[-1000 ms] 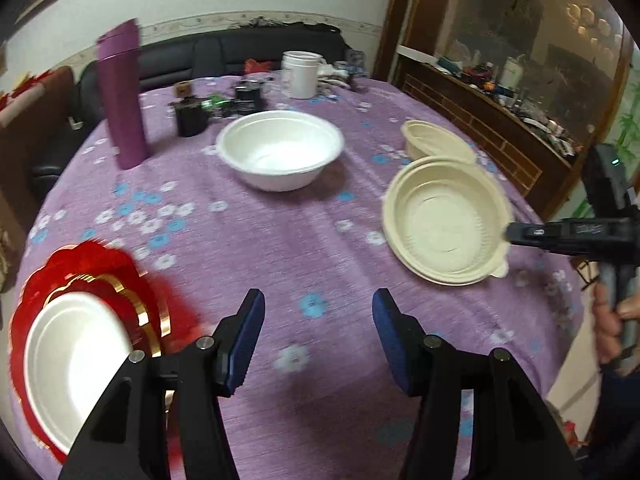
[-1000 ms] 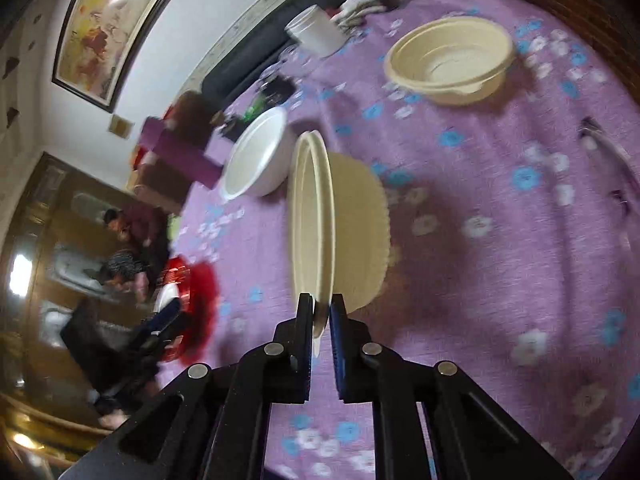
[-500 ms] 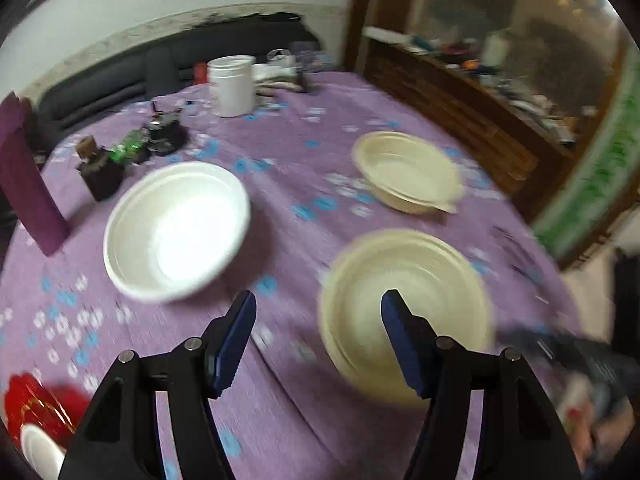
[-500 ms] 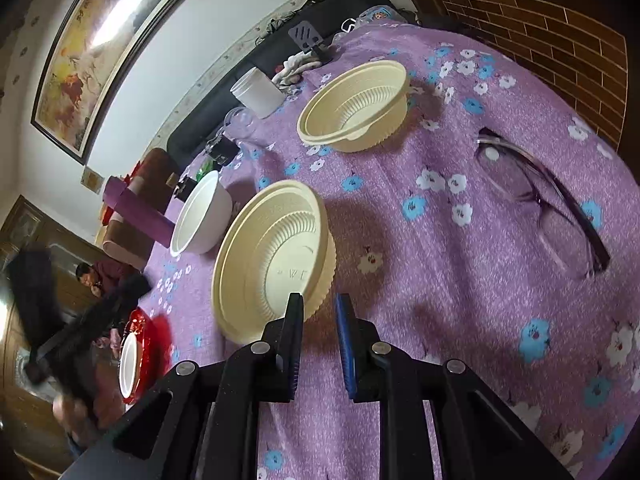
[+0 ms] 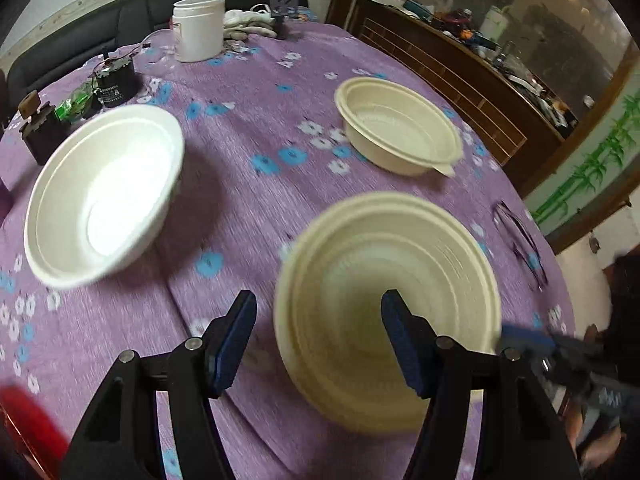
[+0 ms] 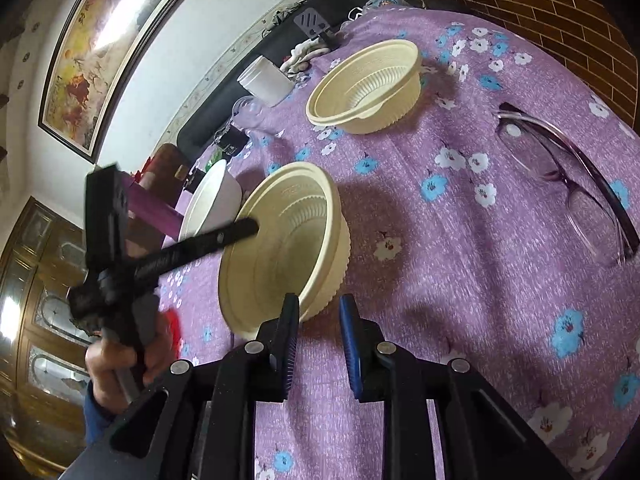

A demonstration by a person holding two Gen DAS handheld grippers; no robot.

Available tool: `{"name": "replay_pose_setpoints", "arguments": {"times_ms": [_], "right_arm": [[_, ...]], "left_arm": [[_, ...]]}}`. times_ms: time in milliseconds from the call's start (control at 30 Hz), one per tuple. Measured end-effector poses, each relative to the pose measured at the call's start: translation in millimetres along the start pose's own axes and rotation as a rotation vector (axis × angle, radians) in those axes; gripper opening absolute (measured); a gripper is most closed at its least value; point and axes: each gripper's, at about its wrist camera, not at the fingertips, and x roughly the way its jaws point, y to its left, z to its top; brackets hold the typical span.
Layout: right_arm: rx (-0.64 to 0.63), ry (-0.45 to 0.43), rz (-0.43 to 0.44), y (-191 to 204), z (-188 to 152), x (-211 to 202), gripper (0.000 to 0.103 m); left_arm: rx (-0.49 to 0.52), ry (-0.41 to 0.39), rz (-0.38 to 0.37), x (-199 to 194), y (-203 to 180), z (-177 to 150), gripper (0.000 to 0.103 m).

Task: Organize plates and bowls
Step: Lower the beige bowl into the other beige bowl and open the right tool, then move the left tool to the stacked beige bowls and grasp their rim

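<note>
We see the near cream bowl (image 6: 288,240) on the purple tablecloth (image 6: 460,240), mouth up. Our left gripper (image 5: 318,338) straddles its rim, unclamped; our right gripper (image 6: 318,332), just opening, holds nothing.

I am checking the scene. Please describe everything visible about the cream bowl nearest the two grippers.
The cream bowl looks like thin plastic, round, with a stepped rim and fine ribs on its wall. It is empty and rests on the purple flowered tablecloth. A left gripper finger reaches over its far rim. The right gripper has just been opening; its rim edge lies by the blue pads, seemingly unpressed.
</note>
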Motion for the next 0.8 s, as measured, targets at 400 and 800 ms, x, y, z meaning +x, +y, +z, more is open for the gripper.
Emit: {"name": "replay_pose_setpoints", "arguments": {"times_ms": [400, 800], "right_arm": [[-0.088, -0.088, -0.114, 20, 30, 12, 0.029], [-0.042, -0.222, -0.045, -11, 15, -22, 0.034]], "left_arm": [[0.059, 0.019, -0.102, -32, -22, -49, 0.064], [-0.026, -0.154, 0.043, -53, 5, -94, 0.065]]}}
